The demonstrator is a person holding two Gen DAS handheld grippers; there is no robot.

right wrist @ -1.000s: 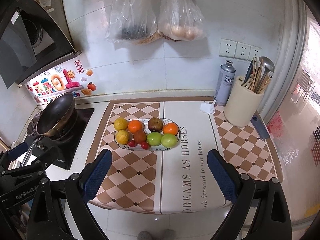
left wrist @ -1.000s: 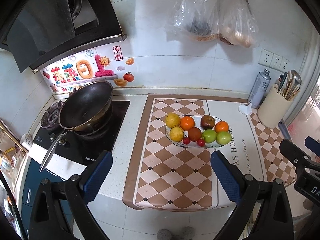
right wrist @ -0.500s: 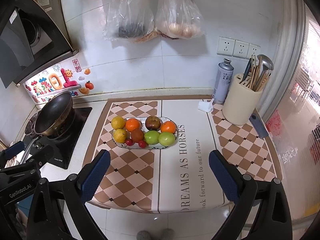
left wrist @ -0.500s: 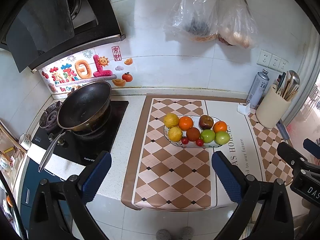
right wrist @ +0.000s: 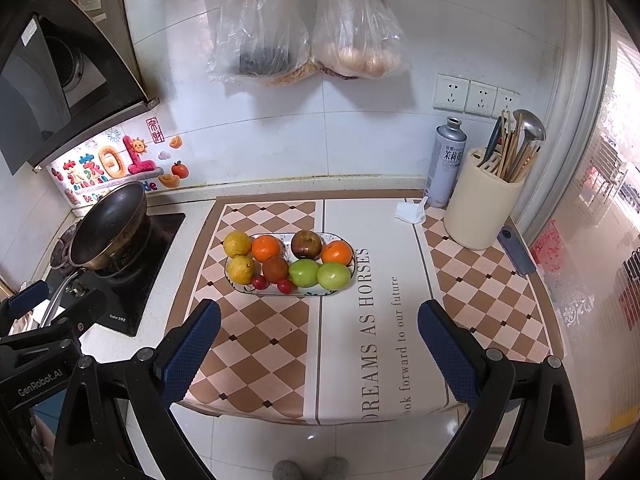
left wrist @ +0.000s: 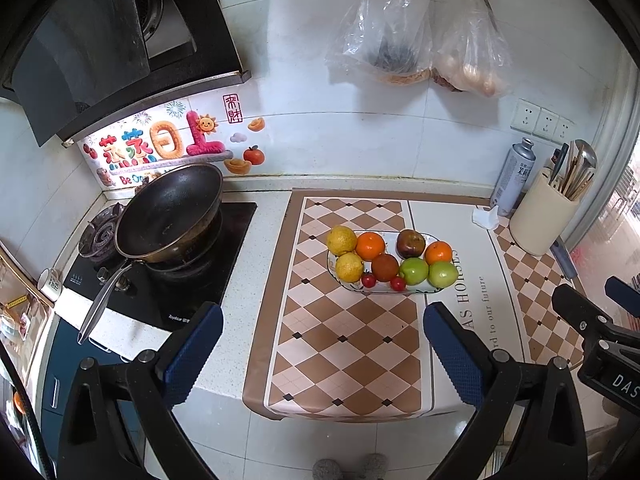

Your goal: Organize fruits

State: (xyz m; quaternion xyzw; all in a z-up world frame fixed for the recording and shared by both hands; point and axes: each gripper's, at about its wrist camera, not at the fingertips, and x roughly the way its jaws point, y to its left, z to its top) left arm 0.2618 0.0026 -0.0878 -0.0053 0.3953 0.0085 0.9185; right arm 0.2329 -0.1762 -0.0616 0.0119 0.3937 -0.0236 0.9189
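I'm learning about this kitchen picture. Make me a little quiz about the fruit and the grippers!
1. How many green apples lie on the fruit plate?
2. True or false: the right gripper is shut on an orange.
3. Which stands closest to the spray can? A) the wok B) the utensil holder C) the two yellow citrus fruits

Key:
1. Two, side by side at the plate's front right.
2. False. It is open and holds nothing, and so is the left gripper.
3. B.
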